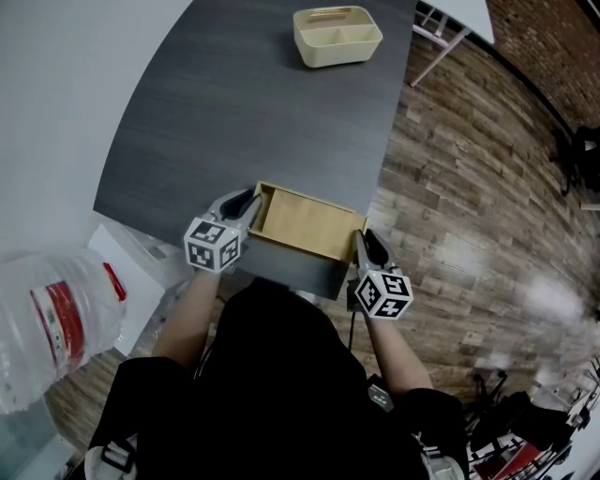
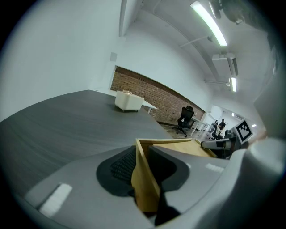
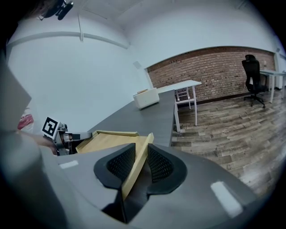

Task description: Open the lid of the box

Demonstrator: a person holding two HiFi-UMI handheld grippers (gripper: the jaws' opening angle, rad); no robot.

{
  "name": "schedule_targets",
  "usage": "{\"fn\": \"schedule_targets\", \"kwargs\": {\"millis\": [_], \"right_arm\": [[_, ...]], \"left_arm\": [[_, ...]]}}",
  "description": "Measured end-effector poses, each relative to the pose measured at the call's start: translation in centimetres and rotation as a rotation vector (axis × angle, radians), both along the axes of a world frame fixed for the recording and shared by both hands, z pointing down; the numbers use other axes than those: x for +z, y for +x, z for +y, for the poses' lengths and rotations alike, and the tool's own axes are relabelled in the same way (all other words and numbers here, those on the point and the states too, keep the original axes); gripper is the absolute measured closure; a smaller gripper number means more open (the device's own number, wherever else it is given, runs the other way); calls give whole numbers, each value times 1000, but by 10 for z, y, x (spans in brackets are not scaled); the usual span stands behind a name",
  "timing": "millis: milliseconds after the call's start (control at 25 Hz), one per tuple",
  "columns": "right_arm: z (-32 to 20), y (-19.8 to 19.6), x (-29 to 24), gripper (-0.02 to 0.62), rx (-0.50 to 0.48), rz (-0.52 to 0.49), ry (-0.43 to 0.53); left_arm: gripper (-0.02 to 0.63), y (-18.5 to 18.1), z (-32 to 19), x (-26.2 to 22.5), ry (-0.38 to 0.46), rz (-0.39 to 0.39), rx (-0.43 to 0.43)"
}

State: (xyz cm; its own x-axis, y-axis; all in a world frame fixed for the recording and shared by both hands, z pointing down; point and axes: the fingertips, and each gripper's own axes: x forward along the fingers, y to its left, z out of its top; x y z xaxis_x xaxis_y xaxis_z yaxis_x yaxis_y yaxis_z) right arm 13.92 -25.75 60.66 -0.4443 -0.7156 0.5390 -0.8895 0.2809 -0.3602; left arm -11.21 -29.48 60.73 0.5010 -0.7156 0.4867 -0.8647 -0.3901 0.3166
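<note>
A shallow light-wood box (image 1: 305,225) sits at the near edge of the dark grey table (image 1: 253,103), a flat tan panel showing inside its rim. My left gripper (image 1: 253,200) is shut on the box's left wall; in the left gripper view the wooden wall (image 2: 145,188) stands upright between the two pads of that gripper (image 2: 142,165). My right gripper (image 1: 364,239) holds the right wall. In the right gripper view the thin wooden edge (image 3: 142,154) runs tilted between the pads of the gripper (image 3: 140,163), touching both.
A cream divided container (image 1: 337,36) stands at the table's far end. A large water bottle (image 1: 52,319) sits on the floor at my left. Wood flooring lies to the right, with a white table (image 1: 459,19) and a black office chair (image 3: 252,74) beyond.
</note>
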Motion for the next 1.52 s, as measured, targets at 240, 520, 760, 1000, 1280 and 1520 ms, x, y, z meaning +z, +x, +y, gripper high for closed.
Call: {"fn": "schedule_targets", "kwargs": {"millis": [240, 520, 760, 1000, 1280, 1520], "right_arm": [[0, 7, 0, 509, 13, 8, 0], [2, 16, 1, 514, 36, 19, -1], [3, 27, 1, 517, 52, 25, -3], [5, 37, 2, 520, 68, 33, -6], [5, 41, 3, 523, 78, 43, -6], [5, 45, 4, 523, 89, 34, -17]], "left_arm": [[527, 2, 0, 1, 16, -100, 39], [532, -2, 1, 1, 18, -112, 24], [540, -2, 1, 2, 13, -120, 15], [543, -3, 1, 2, 13, -109, 0], [545, -6, 1, 3, 11, -108, -6], [546, -7, 1, 4, 2, -86, -25]]}}
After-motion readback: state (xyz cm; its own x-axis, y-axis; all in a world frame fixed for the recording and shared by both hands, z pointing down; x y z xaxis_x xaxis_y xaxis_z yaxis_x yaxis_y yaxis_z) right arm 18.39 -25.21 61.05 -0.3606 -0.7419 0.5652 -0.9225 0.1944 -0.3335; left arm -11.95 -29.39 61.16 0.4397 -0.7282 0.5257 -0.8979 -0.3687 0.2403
